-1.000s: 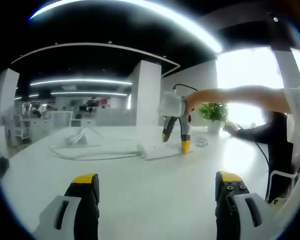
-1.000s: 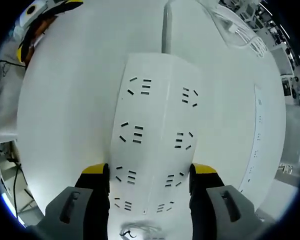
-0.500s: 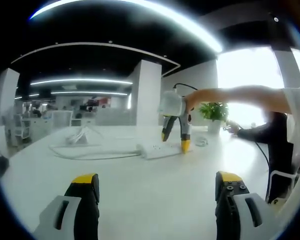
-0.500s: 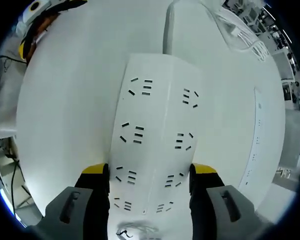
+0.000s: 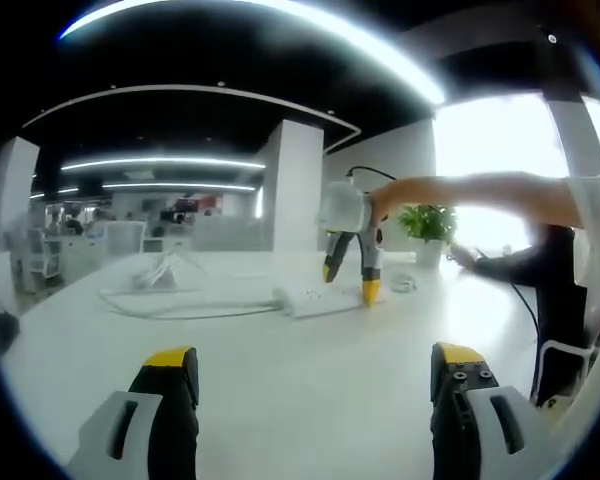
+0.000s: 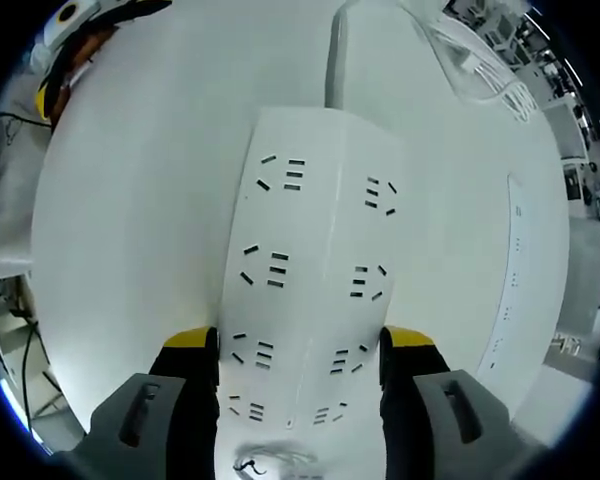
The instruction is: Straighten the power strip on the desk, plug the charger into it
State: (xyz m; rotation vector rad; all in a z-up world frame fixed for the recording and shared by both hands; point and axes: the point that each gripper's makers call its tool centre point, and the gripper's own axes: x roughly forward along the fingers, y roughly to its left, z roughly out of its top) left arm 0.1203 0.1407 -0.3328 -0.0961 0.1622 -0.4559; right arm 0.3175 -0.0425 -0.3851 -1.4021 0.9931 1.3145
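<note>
While the bench carries the power strip, my right tongs straddle its near end, clamping both sides: straightening is in hand. Beside the strip, my left tongs stand open, empty. Next: align it, then fetch the charger.

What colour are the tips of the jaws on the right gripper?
Yellow, on black jaws; clearest in the right gripper view.

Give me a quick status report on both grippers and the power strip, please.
Right gripper straddling the power strip on the desk, grip unconfirmed. Left gripper open, empty, hovering back. Charger not identified; loose white cable beyond the strip.
</note>
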